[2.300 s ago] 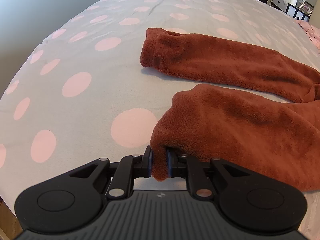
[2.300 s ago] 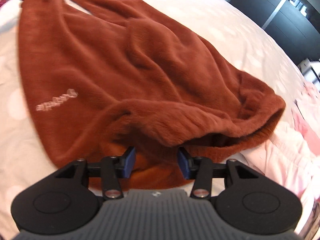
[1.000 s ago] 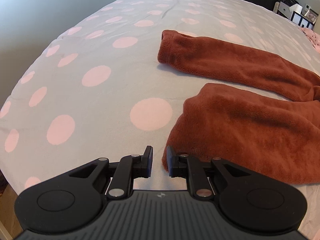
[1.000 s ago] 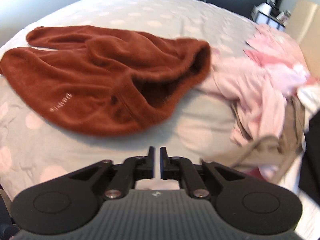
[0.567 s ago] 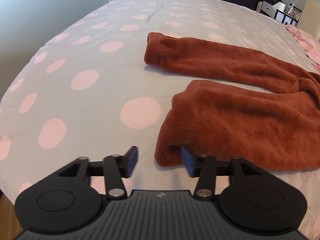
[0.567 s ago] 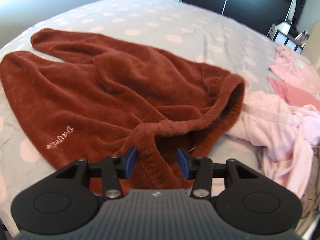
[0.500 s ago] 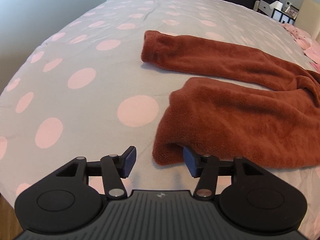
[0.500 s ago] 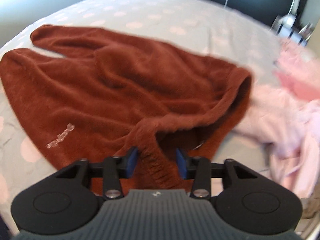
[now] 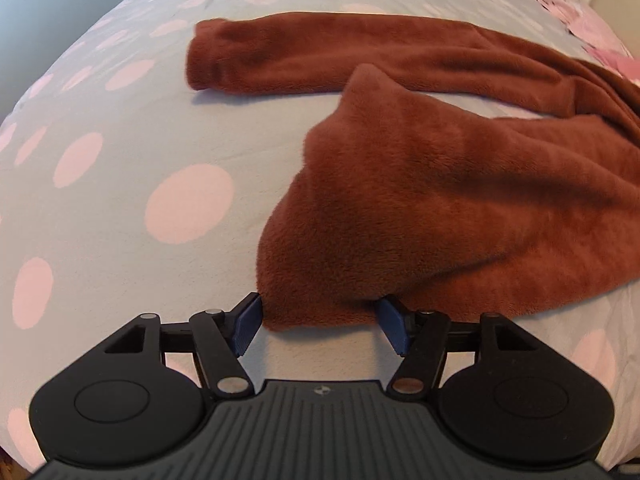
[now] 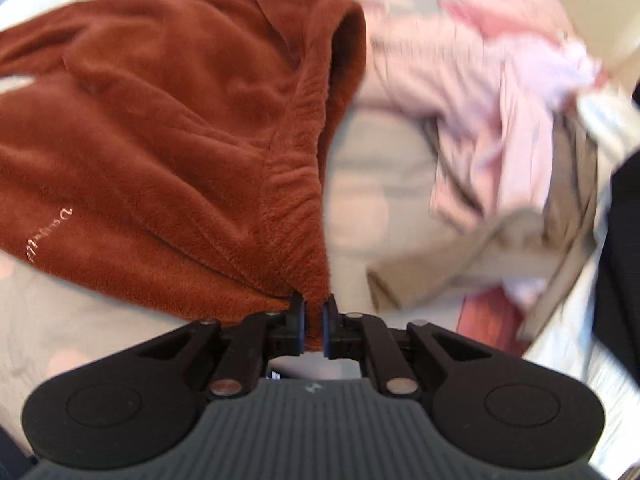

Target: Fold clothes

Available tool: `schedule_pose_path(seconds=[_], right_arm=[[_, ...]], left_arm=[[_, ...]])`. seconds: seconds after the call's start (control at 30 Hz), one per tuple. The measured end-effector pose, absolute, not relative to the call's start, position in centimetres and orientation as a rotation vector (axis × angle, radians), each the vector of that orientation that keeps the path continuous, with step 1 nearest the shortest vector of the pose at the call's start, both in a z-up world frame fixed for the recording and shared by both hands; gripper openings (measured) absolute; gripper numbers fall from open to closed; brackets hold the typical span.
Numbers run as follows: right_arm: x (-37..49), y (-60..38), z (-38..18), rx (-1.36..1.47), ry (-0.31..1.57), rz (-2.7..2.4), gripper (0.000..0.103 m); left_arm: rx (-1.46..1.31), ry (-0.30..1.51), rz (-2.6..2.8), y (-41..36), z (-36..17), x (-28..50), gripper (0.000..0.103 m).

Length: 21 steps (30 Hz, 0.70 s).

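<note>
Two grippers work opposite ends of one pair of rust-brown fleece trousers [image 9: 460, 200] spread across a bed [image 9: 120, 128] with a grey cover dotted in pink.

On the left, the left gripper [image 9: 320, 322] points down at the near leg's cuff [image 9: 316, 304], close to the bed's near edge. Its jaws are opening; the cuff lies between the blue pads [image 9: 246, 320] without being pressed, so it seems lined up for a pinch. The far leg [image 9: 320, 56] lies flat beyond, its cuff towards the bed's left edge.

On the right, the right gripper [image 10: 314, 328] is clamped on the gathered waistband [image 10: 296, 200], which rises in a taut ridge from the pads, likely to keep that end controlled for folding. Small pale lettering [image 10: 48, 236] shows on the hip. Further right, pink clothes [image 10: 500, 72] and a beige garment [image 10: 500, 240] sit in a blurred pile near the bed's right edge, probably waiting their turn.
</note>
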State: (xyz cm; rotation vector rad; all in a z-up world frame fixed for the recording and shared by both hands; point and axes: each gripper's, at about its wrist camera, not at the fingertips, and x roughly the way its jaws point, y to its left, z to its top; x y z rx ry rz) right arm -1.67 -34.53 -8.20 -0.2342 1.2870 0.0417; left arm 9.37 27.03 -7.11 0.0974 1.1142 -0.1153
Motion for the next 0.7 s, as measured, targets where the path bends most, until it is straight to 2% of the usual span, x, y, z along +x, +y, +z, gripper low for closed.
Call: schedule_pose_path(seconds=[0.1, 0.17, 0.2, 0.23, 0.33, 0.4, 0.53, 0.7], right_arm=[[-1.8, -33.3, -9.1, -0.295, 1.332, 0.051, 0.009], [-1.7, -32.4, -9.3, -0.345, 1.343, 0.048, 0.010], [-1.7, -32.4, -9.1, -0.349, 1.339, 0.045, 0.011], [-1.8, -32.2, -8.7, -0.353, 1.335, 0.043, 0.016], [-2.2, -31.7, -7.3, -0.417, 1.303, 0.011, 0.044], [-2.7, -30.8, -6.4, -0.501, 1.260, -0.047, 0.045], [-3.4, -29.4, -3.9, -0.495, 1.158, -0.085, 0.045], [-4.1, -24.2, -1.6, -0.447, 1.043, 0.067, 0.045]], left_arm=[[0.094, 1.093, -0.133, 26.5, -6.6, 9.4, 0.052], [0.092, 1.083, -0.135, 26.3, -6.2, 9.4, 0.036], [0.091, 1.078, -0.135, 26.2, -6.0, 9.4, 0.020], [0.110, 1.071, -0.127, 26.0, -5.7, 9.4, 0.014], [0.176, 0.982, -0.151, 24.8, -4.1, 8.4, 0.011], [0.222, 0.910, -0.190, 23.6, -2.3, 7.5, 0.011], [0.263, 0.783, -0.288, 20.2, 1.1, 5.4, 0.010], [0.293, 0.727, -0.411, 14.5, 1.5, 4.5, 0.008]])
